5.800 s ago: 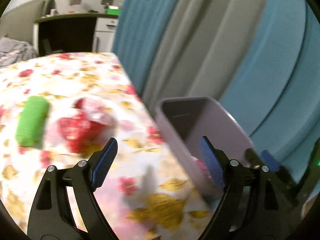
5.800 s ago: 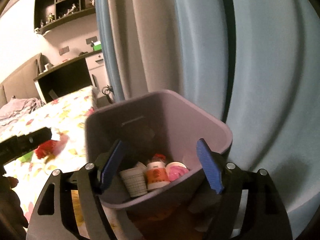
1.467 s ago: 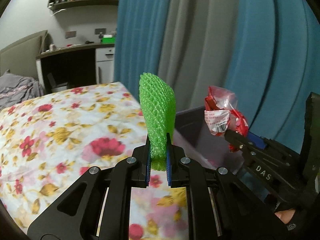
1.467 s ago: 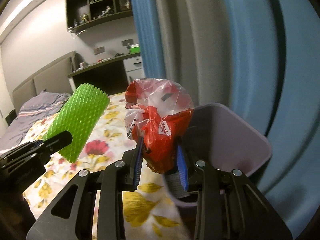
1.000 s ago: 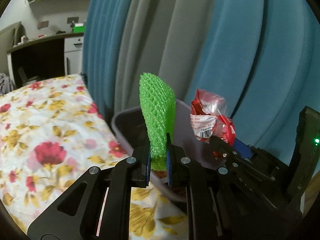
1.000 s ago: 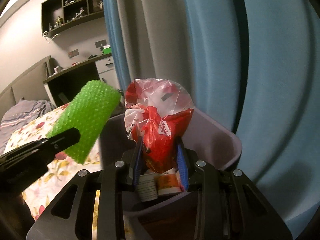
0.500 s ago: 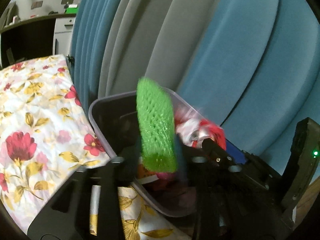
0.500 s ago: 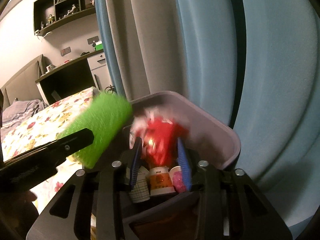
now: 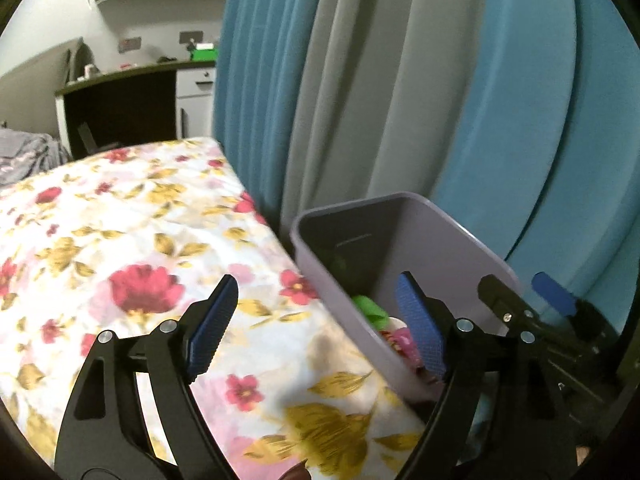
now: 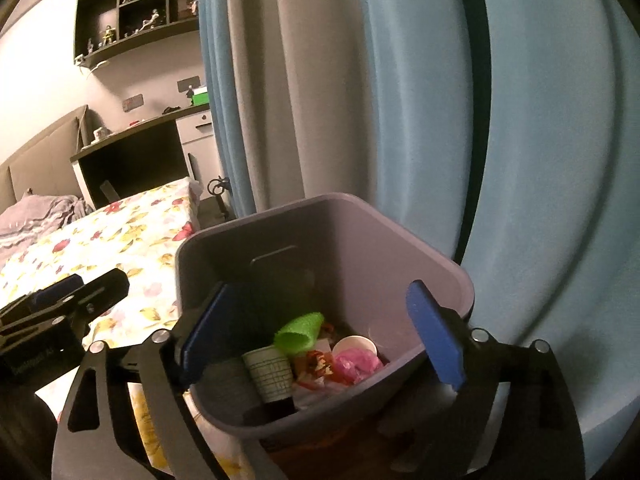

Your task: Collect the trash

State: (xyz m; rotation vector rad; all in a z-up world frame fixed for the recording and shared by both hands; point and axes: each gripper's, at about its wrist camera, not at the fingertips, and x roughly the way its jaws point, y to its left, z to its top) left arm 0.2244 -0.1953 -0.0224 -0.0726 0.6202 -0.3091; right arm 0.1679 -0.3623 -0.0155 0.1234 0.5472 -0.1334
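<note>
A grey-purple plastic bin [image 10: 436, 258] [image 9: 452, 236] stands beside the bed, against the curtain. Inside it lie the green foam net [image 10: 299, 332] [image 9: 370, 310], a red wrapper [image 10: 318, 360], a pink bag [image 10: 356, 362] and paper cups [image 10: 269, 372]. My right gripper [image 10: 324, 336] hangs over the bin's near rim, its jaws opening with nothing between them. My left gripper [image 9: 316, 328] hovers over the bed's edge next to the bin, jaws also opening and empty. The left gripper [image 10: 60, 308] shows at the left of the right wrist view; the right gripper [image 9: 524, 300] shows at the right of the left wrist view.
A floral bedsheet [image 9: 120, 240] covers the bed left of the bin. Blue and grey curtains [image 9: 400, 80] hang right behind the bin. A dark desk [image 10: 132, 160] and wall shelves [image 10: 136, 0] stand far back.
Both grippers opened. The green foam net and the red wrapper bag dropped out of them into the bin. The left gripper swung left toward the bed.
</note>
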